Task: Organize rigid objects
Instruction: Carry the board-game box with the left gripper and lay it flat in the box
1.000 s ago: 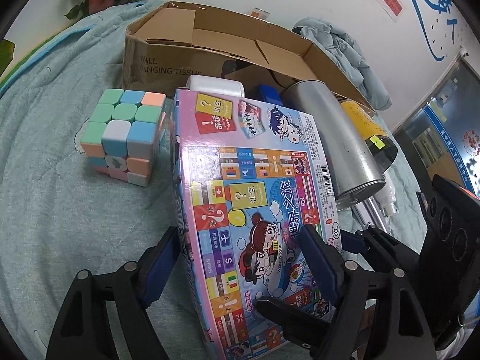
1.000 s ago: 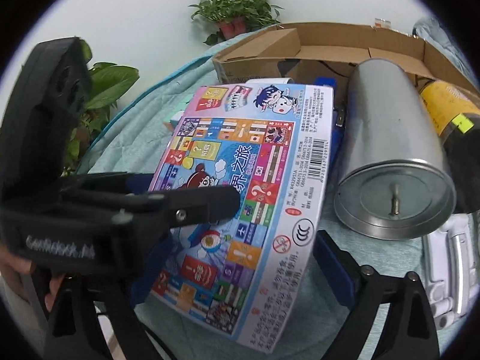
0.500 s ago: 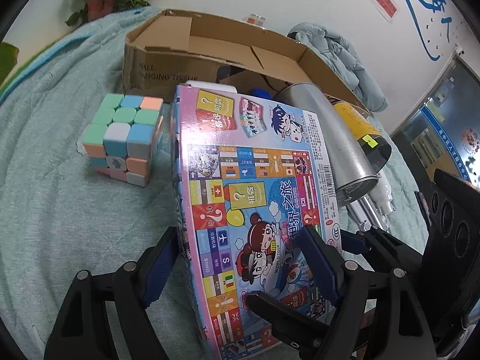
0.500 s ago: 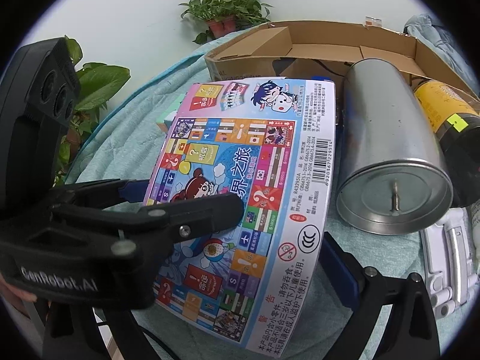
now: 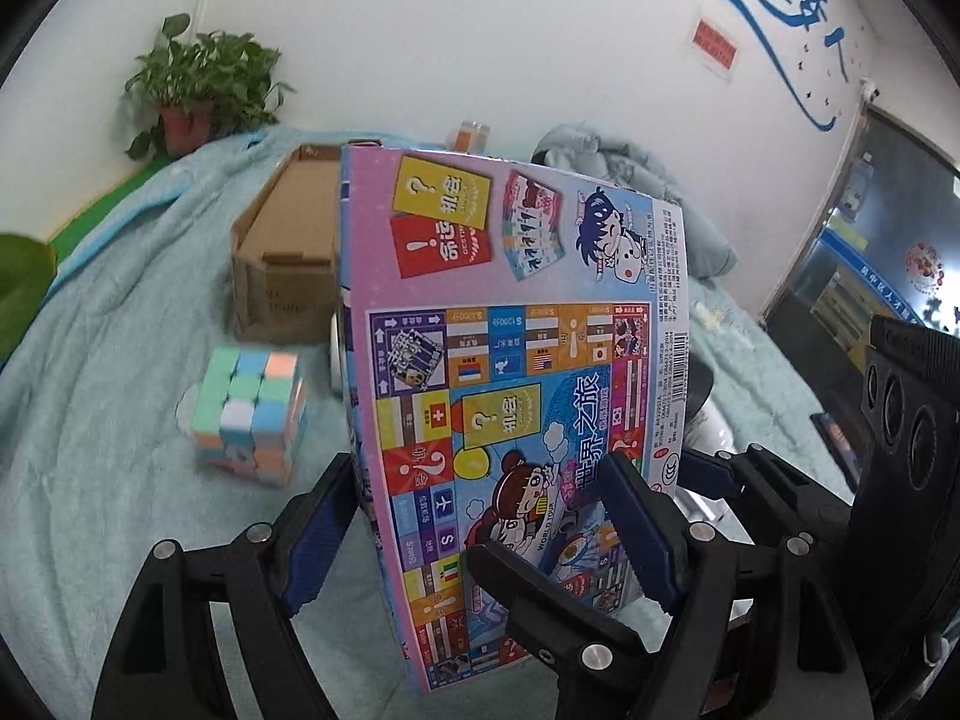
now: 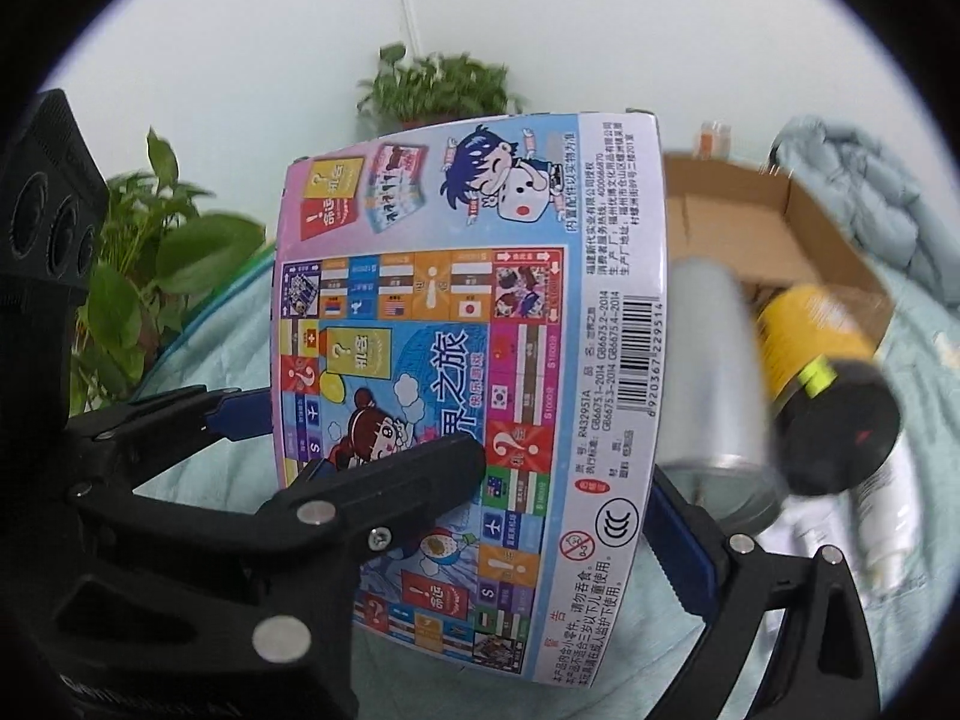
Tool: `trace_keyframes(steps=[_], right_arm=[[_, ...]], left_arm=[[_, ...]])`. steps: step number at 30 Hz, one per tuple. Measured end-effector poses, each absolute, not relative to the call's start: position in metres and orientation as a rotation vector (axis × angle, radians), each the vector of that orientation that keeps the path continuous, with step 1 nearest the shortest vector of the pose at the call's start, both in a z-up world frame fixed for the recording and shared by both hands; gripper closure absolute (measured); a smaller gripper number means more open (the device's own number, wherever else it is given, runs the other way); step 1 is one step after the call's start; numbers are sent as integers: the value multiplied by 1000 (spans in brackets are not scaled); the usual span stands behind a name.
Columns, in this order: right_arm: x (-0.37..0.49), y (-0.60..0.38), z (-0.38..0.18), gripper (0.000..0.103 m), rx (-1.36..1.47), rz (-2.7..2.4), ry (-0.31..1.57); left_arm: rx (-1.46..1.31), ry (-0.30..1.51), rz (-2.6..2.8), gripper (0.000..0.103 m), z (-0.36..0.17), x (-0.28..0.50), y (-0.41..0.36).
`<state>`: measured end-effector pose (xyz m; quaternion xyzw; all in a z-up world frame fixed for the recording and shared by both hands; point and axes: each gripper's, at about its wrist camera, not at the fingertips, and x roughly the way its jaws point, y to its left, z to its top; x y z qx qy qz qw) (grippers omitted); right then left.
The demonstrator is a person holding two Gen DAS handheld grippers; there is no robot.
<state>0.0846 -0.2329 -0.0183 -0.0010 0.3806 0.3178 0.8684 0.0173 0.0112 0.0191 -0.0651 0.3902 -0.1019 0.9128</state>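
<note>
A flat colourful board game box point(image 5: 516, 360) is held up, tilted steeply, above the teal blanket; it also fills the right wrist view point(image 6: 474, 372). My left gripper point(image 5: 480, 516) is shut on its lower end, one blue pad on each face. My right gripper point(image 6: 558, 468) grips the same box across its width, with the left gripper's finger point(image 6: 384, 492) lying over the printed face. A pastel puzzle cube point(image 5: 249, 414) sits on the blanket left of the box.
An open cardboard carton point(image 5: 288, 252) stands behind the cube, also seen at the back in the right wrist view point(image 6: 774, 240). A silver can point(image 6: 714, 372), a yellow-and-black canister point(image 6: 822, 384) and white items point(image 6: 882, 510) lie at right. Potted plants point(image 5: 198, 90) stand along the wall.
The board game box has been lifted off the blanket and tipped up towards vertical by both grippers. The cube, can and carton have stayed in place.
</note>
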Motion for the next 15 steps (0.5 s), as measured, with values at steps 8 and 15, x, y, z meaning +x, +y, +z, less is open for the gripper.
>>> trace_keyframes(steps=[8,15], right_arm=[[106,-241,5,6,36,639,697],[103,-242,5,6,40,615,652]], left_arm=[[-95,718,-226,24,59,36,-4],[-85,674,-247,24,85,69,-8]])
